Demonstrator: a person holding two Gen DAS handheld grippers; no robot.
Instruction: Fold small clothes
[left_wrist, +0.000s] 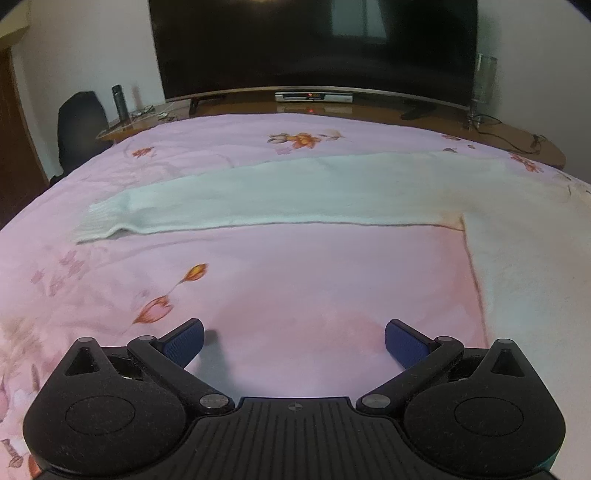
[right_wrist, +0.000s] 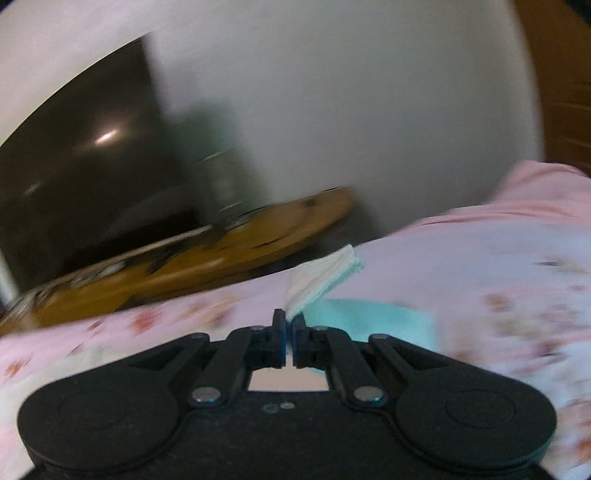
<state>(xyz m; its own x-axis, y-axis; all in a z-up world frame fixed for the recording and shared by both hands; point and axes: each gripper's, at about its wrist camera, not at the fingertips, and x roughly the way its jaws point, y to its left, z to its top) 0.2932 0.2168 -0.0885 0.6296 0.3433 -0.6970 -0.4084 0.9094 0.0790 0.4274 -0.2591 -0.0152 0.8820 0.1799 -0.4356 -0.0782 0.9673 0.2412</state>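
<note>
Left wrist view: the pale sweater (left_wrist: 295, 195) lies flat on the pink floral quilt (left_wrist: 295, 295), one sleeve stretched from 3 o'clock toward 9 o'clock, its body at 3 o'clock.
Left gripper (left_wrist: 294, 341): jaws spread wide, holding nothing, low over bare quilt at 6 o'clock.
Right gripper (right_wrist: 289, 334): jaws pressed together, pinching a ribbed cuff (right_wrist: 325, 277) that rises toward 1 o'clock; the view is motion-blurred.
Step in hand: likely folding a sleeve inward across the sweater's body.
Next move: probably lay the cuff flat on the body, then have the left gripper take the stretched sleeve near its cuff at 9 o'clock.
</note>
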